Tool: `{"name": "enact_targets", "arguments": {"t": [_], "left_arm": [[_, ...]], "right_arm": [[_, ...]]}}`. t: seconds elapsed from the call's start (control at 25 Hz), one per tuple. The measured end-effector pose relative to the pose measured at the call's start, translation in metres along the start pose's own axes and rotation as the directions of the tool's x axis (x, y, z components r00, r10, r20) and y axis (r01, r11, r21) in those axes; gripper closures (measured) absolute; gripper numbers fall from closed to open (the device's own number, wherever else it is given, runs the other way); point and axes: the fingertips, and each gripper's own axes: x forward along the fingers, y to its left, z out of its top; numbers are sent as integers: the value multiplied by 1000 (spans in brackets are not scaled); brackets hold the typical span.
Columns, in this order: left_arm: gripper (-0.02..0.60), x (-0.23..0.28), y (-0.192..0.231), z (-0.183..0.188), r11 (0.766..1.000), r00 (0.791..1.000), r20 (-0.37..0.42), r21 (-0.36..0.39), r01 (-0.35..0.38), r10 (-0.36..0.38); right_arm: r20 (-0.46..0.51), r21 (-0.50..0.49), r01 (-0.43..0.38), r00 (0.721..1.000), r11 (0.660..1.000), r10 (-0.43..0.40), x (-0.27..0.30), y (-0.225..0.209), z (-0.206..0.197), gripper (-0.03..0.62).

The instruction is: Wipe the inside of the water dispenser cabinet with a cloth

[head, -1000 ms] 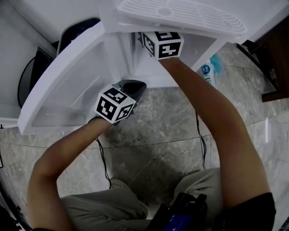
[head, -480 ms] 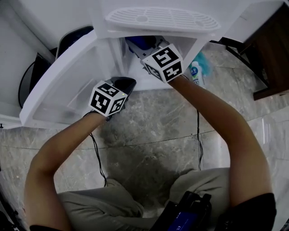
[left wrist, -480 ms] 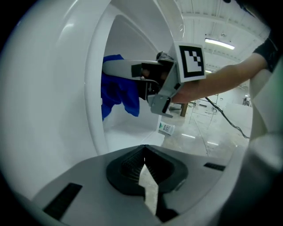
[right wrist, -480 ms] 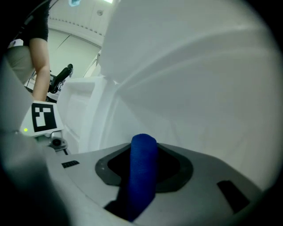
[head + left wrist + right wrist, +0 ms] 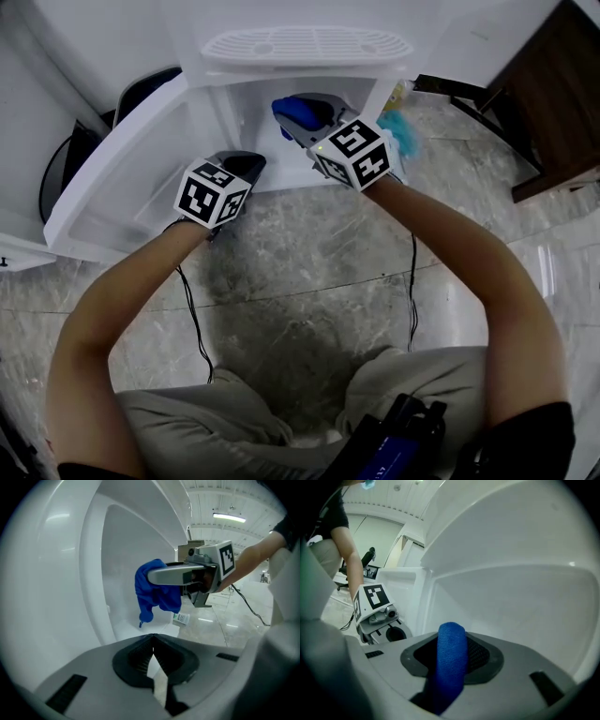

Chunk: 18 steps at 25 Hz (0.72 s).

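Grey stone floor [image 5: 309,281] lies nearest me, between my knees and the white appliance, with thin black cables [image 5: 192,309] trailing across it below my wrists. Just past that, my left tool [image 5: 248,162] sits at the lower edge of the opened door [image 5: 112,187], which swings out to my left. Its jaws are closed tip to tip with nothing between them; only a sliver of white shows through the gap lower down.

My right tool [image 5: 298,120] is a little further in. It points into the mouth of the water dispenser cabinet [image 5: 248,112], with its marker cube out in front of the opening. It is clenched on the blue cloth [image 5: 451,660]. A thick fold stands up between the pads, which press on it from both sides, though the jaws have just opened a touch wider.

In the left gripper view the rest of the cloth hangs in a loose bunch below the jaws. It is in front of the cabinet's smooth white inner wall and above its floor; whether it touches the wall I cannot tell.

Above the opening juts the slotted drip grille [image 5: 305,42]. Past the cabinet's right side a small labelled bottle [image 5: 181,618] sits on the floor. Further right stands dark wooden furniture [image 5: 553,103].
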Motion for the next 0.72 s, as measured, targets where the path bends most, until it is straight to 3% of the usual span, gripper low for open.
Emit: {"name": "enact_targets", "arguments": {"t": [0.28,0.72], "left_arm": [[574,6,-2,24,999,1000,23,42,-19,18],[574,14,-5,46,995,999,40,98,-31,27]], "right_arm": [[-95,80,-2,995,997,10,-35,-2,-33,476],[-180,32,-49,982,998,54,-51,0,-56,476]]}}
